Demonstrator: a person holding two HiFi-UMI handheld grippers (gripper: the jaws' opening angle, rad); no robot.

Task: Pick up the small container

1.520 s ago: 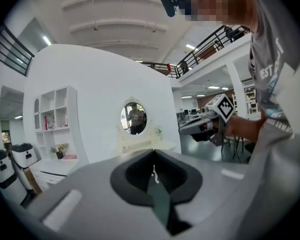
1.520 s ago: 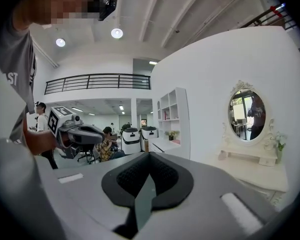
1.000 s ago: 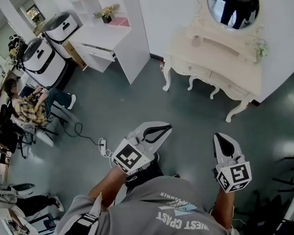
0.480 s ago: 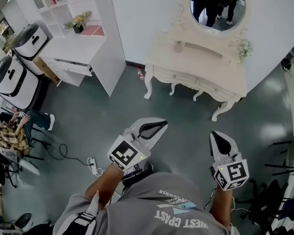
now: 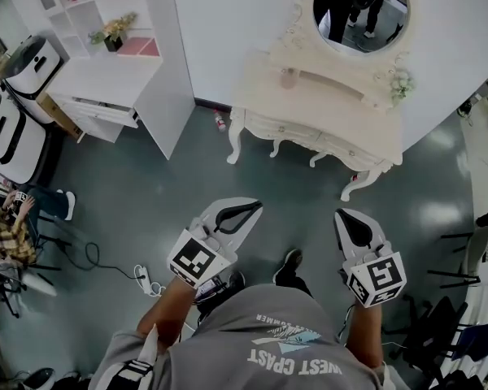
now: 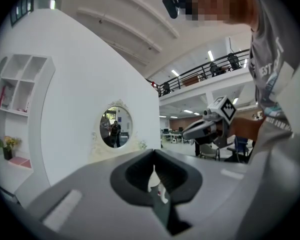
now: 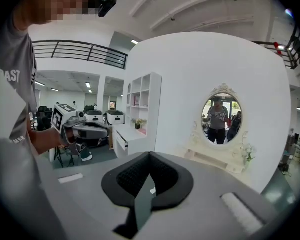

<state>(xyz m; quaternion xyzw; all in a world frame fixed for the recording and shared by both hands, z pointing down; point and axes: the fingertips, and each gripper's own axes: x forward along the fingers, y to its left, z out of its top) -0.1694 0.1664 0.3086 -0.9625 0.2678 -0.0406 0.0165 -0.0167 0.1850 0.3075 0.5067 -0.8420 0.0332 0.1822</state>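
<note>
The counter (image 5: 325, 108) stands well ahead, so the step in hand is likely the approach. The left gripper (image 5: 252, 207) and right gripper (image 5: 346, 216) are both clenched and empty; one should open before reaching. The container (image 5: 288, 77) sits toward the counter's left end, below the mirror (image 5: 359, 6).

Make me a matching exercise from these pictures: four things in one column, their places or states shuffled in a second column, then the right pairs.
Things:
1. round mirror
2. potted flowers
3. left gripper
4. power strip

Places or states:
A. lying on the grey floor
B. shut, with nothing in it
C. above the cream dressing table
D. in the white shelf unit

Pairs: 1-C, 2-D, 3-B, 4-A
</note>
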